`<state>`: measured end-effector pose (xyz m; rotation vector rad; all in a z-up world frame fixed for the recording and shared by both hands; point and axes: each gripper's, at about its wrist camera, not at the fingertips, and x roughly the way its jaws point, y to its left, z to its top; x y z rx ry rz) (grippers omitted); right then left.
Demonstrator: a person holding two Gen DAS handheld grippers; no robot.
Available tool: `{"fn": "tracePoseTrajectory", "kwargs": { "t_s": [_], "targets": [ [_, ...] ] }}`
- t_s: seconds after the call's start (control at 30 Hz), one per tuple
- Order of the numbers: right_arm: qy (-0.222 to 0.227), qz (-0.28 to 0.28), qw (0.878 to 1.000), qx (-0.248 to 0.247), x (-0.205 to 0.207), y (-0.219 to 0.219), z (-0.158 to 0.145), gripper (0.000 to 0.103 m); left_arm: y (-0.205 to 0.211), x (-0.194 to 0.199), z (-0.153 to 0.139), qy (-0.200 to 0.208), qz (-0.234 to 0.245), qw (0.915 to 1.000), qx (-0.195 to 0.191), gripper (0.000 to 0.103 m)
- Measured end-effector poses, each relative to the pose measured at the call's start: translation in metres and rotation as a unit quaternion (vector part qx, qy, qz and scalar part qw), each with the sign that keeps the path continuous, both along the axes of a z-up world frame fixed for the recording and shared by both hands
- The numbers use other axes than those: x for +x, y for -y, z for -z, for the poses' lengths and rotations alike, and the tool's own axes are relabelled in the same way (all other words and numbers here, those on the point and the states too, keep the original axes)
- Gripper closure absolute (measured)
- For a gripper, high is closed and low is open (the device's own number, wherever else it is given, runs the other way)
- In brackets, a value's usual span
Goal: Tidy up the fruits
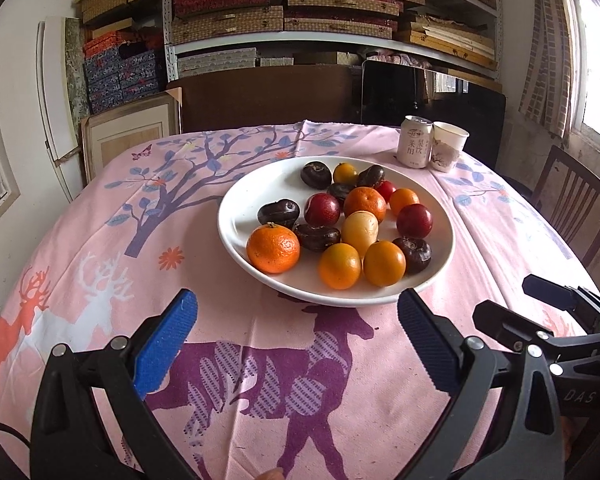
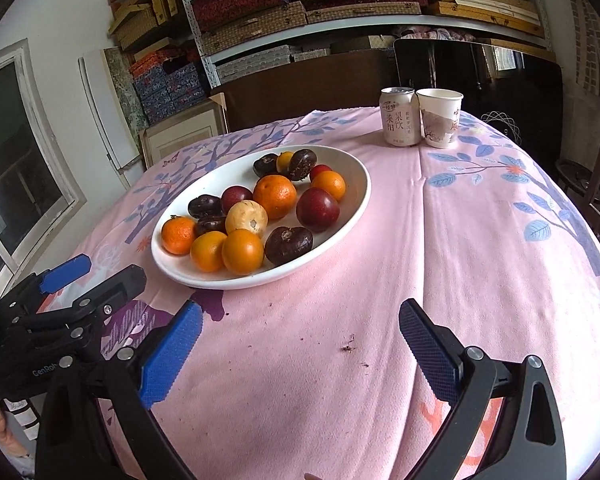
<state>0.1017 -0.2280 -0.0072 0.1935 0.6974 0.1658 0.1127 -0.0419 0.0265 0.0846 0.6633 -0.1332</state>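
While piled on white plate (image 1: 236, 240), fruits (image 1: 364, 216) glossy: orange, dark, red.

Right gripper (image 2: 300, 340): jaws wide apart over bare pink tablecloth (image 2: 480, 260), nothing between them.
Left gripper (image 2: 100, 272): at the left edge, near the plate.
White plate (image 2: 352, 176): oranges, dark and red fruits, one pale fruit.
Can (image 2: 399, 117): touching the paper cup (image 2: 440, 118), beyond the plate.

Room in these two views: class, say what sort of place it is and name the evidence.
Probably a home dining room that doubles as storage: a round table under a pink deer-print cloth, a white plate of mixed fruit, a dark wooden chair, and metal shelves stacked with patterned boxes.
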Motion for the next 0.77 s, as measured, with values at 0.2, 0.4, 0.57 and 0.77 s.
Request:
{"fn": "tracePoseTrajectory", "kwargs": {
  "t_s": [0.2,0.4,0.57,0.77],
  "targets": [
    [0.001,-0.005,1.0,-0.011,0.0,-0.004,0.0,0.004,0.0,0.0,0.0,-0.001,-0.006,1.0,0.006,0.005],
    [-0.001,-0.002,1.0,-0.015,0.0,-0.004,0.001,0.004,-0.008,0.0,-0.001,0.0,-0.028,0.9996,-0.002,0.005],
    [-0.001,-0.002,1.0,-0.015,0.0,-0.004,0.001,0.004,-0.008,0.003,0.001,-0.009,-0.022,0.9997,-0.004,0.005],
    [-0.006,0.0,1.0,-0.017,0.001,-0.005,0.002,0.004,-0.009,0.005,0.003,-0.015,-0.022,0.9996,-0.006,0.005]
  ]
}}
